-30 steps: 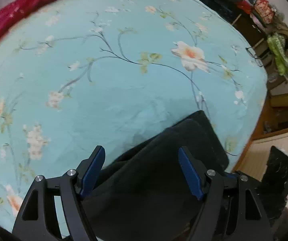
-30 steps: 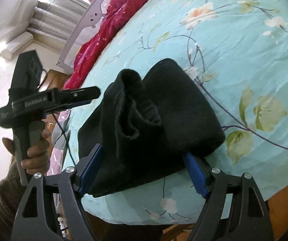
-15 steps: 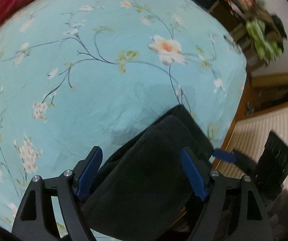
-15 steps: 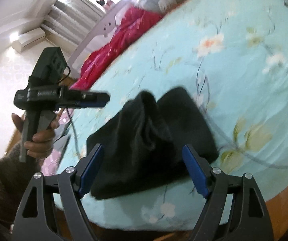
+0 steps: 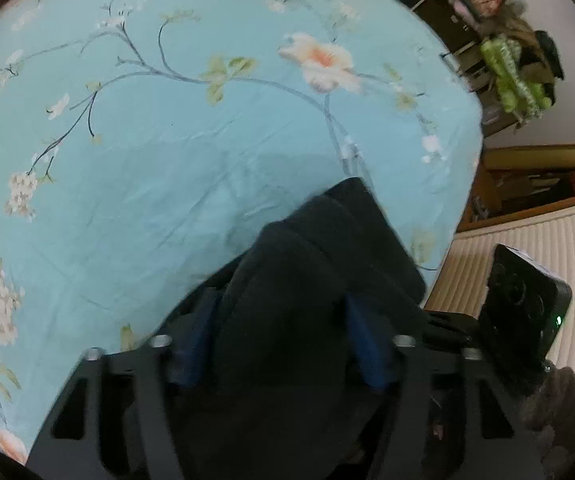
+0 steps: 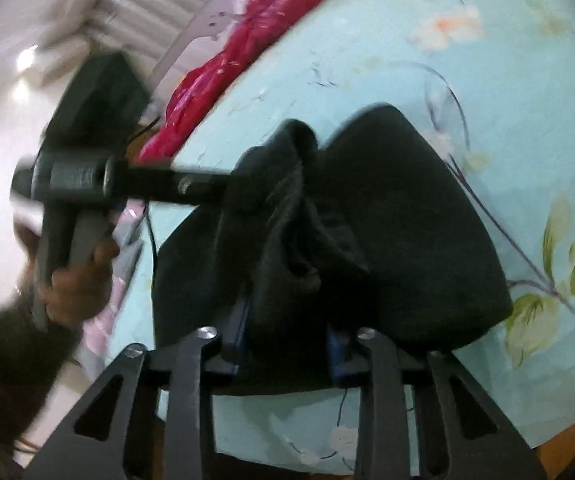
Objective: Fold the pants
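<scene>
The right gripper (image 6: 287,344) is seen with its blue pads drawn in against a bunched edge of the black pants (image 6: 387,216), so a hold on the cloth is judged, though motion blur leaves the contact itself poorly shown. The left gripper (image 5: 283,344) is likewise closed to a narrow gap around a thick fold of the same pants (image 5: 307,280), and from the right wrist view its fingers (image 6: 203,190) are seen pushed into the raised ridge of fabric. The pants are found bundled and partly folded near the corner of the bed, on the light blue floral sheet (image 5: 167,140), with a red blanket (image 6: 247,40) lying well apart toward the headboard. For the step in hand, both held edges are best lifted together and kept level, so that the layers are not twisted; the fold should be carried over toward the middle of the bed rather than the edge, and the cloth laid flat before either grip is released
</scene>
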Available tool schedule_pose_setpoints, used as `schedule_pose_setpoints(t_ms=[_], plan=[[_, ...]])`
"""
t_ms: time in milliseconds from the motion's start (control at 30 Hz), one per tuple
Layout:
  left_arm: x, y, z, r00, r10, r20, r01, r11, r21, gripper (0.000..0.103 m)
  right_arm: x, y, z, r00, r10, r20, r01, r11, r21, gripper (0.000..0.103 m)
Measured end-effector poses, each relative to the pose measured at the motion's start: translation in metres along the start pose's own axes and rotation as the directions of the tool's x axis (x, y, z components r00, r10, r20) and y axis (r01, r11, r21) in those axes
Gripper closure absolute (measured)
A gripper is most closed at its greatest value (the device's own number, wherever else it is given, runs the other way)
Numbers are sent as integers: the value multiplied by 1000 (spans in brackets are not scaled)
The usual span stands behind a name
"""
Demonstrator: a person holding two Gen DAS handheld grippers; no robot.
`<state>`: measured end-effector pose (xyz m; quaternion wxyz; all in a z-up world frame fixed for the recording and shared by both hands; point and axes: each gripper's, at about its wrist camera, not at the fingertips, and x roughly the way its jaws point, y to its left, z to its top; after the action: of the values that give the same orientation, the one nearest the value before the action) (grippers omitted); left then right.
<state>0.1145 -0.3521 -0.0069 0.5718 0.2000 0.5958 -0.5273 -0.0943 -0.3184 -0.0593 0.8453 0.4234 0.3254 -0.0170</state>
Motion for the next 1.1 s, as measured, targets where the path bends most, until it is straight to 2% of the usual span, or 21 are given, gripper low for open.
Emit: schedule_pose_setpoints(t_ms=[67, 167, 233, 333, 433, 500, 567, 667, 733, 767, 800, 833, 867, 900, 933, 1000, 1033, 1067, 1100], plan=[[-14, -10, -7, 999, 2, 37, -2, 1000, 6, 58, -5, 3, 2, 1000, 26, -6, -26, 1000, 14, 74], [-43, -30, -13, 994, -18, 108, 16, 1000, 28, 58, -23, 15, 4, 995, 101, 15, -101, 995, 16, 75], [-59, -43, -12, 988, -40, 149, 34, 999, 42, 55, -43, 22, 6, 989, 135, 56, -135, 991, -3, 75], [-53, -67, -4, 986, -3, 167, -9, 997, 72, 46, -69, 18, 8, 983, 137, 122, -137, 990, -13, 75], [-5, -75, 5, 990, 90, 112, -97, 994, 52, 45, -69, -7, 4, 992, 53, 117, -58, 998, 37, 75], [34, -66, 9, 982, 184, 40, -184, 983, 0, 38, -56, -28, -3, 996, -42, 81, 36, 997, 67, 75], [41, -62, 8, 978, 202, 51, -201, 979, -34, 34, -46, -39, -10, 997, -68, 47, 64, 994, 83, 75], [2, -56, -4, 982, 165, 95, -155, 982, -107, 38, -60, -36, -4, 999, -35, 37, 31, 995, 98, 69], [-36, -48, -21, 972, 150, 180, -125, 982, -144, 36, -77, -28, 3, 997, -39, 59, 35, 997, 67, 63], [-59, -39, -36, 958, 161, 238, -122, 978, -172, 29, -88, -27, 9, 995, -47, 90, 42, 998, 56, 47], [-75, -31, -50, 944, 174, 281, -119, 972, -205, 25, -94, -27, 14, 992, -53, 112, 47, 998, 52, 29], [-88, -20, -67, 926, 194, 324, -114, 961, -251, 20, -103, -25, 22, 986, -62, 154, 55, 997, 48, 24], [-98, -8, -86, 908, 219, 357, -108, 946, -306, 20, -107, -25, 29, 983, -59, 173, 53, 998, 39, 24], [-100, 3, -100, 902, 233, 364, -98, 931, -352, 20, -105, -20, 38, 986, -41, 161, 40, 999, 14, 24], [-95, 17, -114, 906, 228, 356, -70, 911, -406, 20, -99, -15, 46, 990, -38, 140, 39, 999, -7, 24], [-78, 41, -126, 929, 202, 311, -28, 875, -484, 20, -78, -4, 56, 993, -71, 95, 77, 995, -70, 24], [-65, 50, -130, 939, 198, 280, -25, 853, -521, 21, -65, 0, 60, 991, -104, 82, 112, 989, -97, 24], [-52, 58, -130, 948, 206, 243, -40, 834, -550, 28, -52, 2, 63, 990, -127, 64, 134, 984, -121, 27], [-42, 62, -129, 954, 210, 215, -52, 819, -572, 35, -36, 3, 65, 988, -151, 27, 154, 976, -151, 49]])
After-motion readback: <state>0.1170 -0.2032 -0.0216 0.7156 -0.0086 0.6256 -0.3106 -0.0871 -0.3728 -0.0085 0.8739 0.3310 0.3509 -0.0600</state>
